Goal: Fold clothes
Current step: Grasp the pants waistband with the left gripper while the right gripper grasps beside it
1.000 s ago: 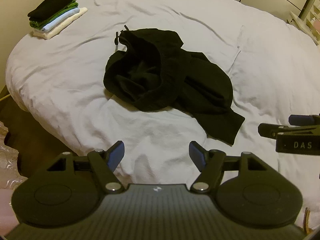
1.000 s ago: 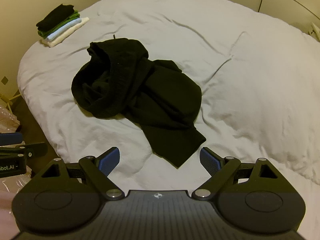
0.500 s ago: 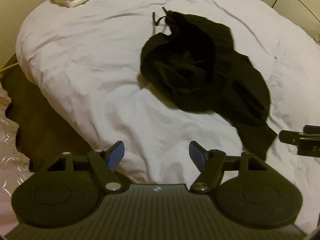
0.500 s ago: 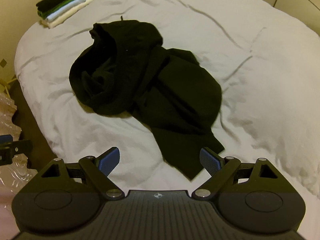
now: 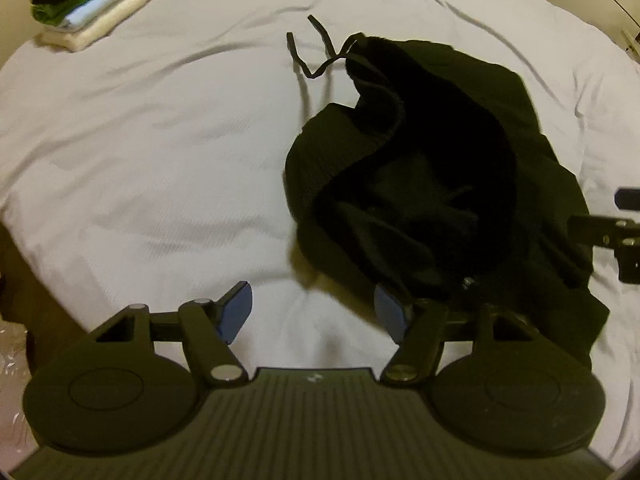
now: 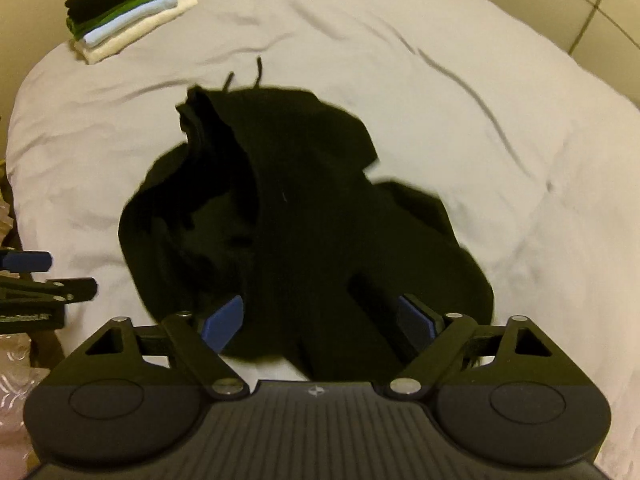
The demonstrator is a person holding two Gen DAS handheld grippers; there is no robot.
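Black garment (image 5: 432, 184): a crumpled dark heap lying on the white bed cover (image 5: 160, 152), bunched and unfolded, toward the near side of the bed in both views.
Drawstring (image 5: 316, 52): two thin black cord ends trail out of the far edge of the heap and lie loose on the cover.
Garment's near edge: in the right wrist view the fabric (image 6: 304, 220) runs down between the two blue pads and under the tool's front.
Left gripper (image 5: 312, 312): fingers spread wide, nothing between them; bare cover shows in the gap. Its right-hand pad (image 5: 386, 312) sits just at the heap's lower-left edge; whether it touches I cannot tell.
Right gripper (image 6: 320, 320): fingers also wide apart, not clamped on anything. Black cloth lies in the gap between the pads, and the tool looks low over it; contact cannot be judged.
Each tool in the other's view: the right gripper's dark tip shows at the right edge of the left wrist view, beside the heap; the left gripper shows at the left edge of the right wrist view.
Folded stack (image 6: 124, 8): black, green, pale blue and cream pieces piled neatly at the far left corner of the bed, well apart from the heap.
Bed cover: wrinkled, with long creases across the far half.
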